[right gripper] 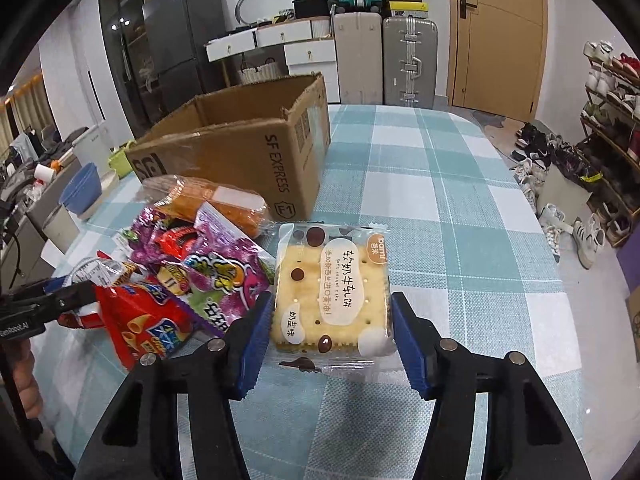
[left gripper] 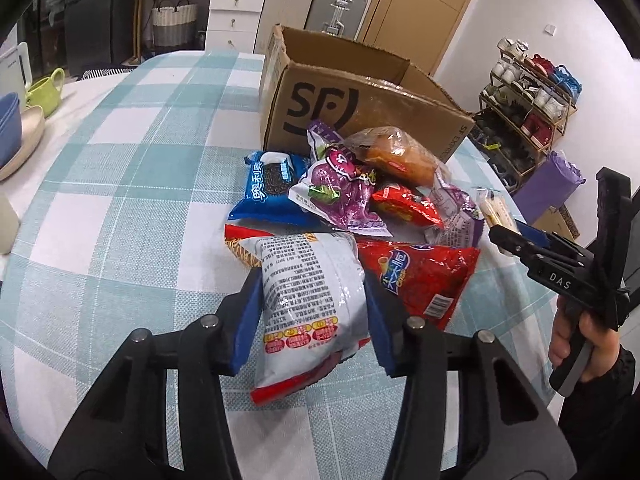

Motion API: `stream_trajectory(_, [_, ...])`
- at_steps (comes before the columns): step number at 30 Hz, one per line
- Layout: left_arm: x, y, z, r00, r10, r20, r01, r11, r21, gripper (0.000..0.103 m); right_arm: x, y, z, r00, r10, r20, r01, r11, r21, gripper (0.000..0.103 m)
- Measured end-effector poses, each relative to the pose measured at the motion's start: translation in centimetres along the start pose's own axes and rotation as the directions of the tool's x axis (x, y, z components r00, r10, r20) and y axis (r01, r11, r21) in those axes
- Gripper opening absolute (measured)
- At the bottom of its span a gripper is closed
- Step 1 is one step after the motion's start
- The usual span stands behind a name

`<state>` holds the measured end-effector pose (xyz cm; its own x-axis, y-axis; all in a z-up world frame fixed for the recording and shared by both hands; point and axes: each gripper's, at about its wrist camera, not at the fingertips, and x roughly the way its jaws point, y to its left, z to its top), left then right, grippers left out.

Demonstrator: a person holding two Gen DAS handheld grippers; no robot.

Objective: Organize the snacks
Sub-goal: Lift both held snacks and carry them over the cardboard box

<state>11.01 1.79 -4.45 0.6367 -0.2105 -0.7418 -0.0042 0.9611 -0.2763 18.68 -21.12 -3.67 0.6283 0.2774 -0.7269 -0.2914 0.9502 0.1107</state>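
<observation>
My left gripper (left gripper: 312, 316) is shut on a silver-white chip bag (left gripper: 308, 292), its blue pads pressed on both sides. Behind it lies a pile: a blue Oreo pack (left gripper: 270, 188), a purple candy bag (left gripper: 340, 192), a red chip bag (left gripper: 424, 276) and a wrapped bread (left gripper: 396, 152). My right gripper (right gripper: 330, 336) is shut on a square cracker-cake pack (right gripper: 332, 292) resting on the table. It also shows in the left wrist view (left gripper: 520, 240) at the right. An open SF cardboard box (right gripper: 240, 148) stands behind the pile.
The table has a teal checked cloth (right gripper: 440, 208). Blue bowls (left gripper: 8, 128) and a green cup (left gripper: 46, 92) sit at the left edge. Suitcases, drawers and a shoe rack (right gripper: 612, 140) stand around the room.
</observation>
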Motion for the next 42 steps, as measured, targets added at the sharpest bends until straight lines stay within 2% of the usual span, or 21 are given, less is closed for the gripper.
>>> stream_trajectory(9, [-3.3, 0.4, -0.1, 0.997, -0.001, 0.082, 0.002, 1.0, -0.011, 0.045, -4.7, 2.2, 0.5, 0.994, 0.025, 0.106, -0.022, 0.999, -0.03, 0.059])
stream_trajectory(19, [-7.4, -0.3, 1.0, 0.982, -0.022, 0.187, 0.018, 1.0, 0.024, 0.045, -9.2, 5.2, 2.2, 0.978, 0.054, 0.2, -0.042, 0.997, -0.064, 0.059])
stream_trajectory(31, [-8.8, -1.3, 4.6, 0.972, -0.028, 0.235, 0.011, 0.998, 0.07, 0.045, -8.2, 7.8, 5.7, 0.963, 0.097, 0.253, -0.075, 0.993, -0.096, 0.059])
stream_trajectory(42, [-7.3, -2.2, 9.3, 0.964, -0.009, 0.265, -0.015, 0.996, 0.088, 0.045, -5.0, 7.8, 8.8, 0.964, 0.122, 0.238, -0.101, 0.99, -0.1, 0.059])
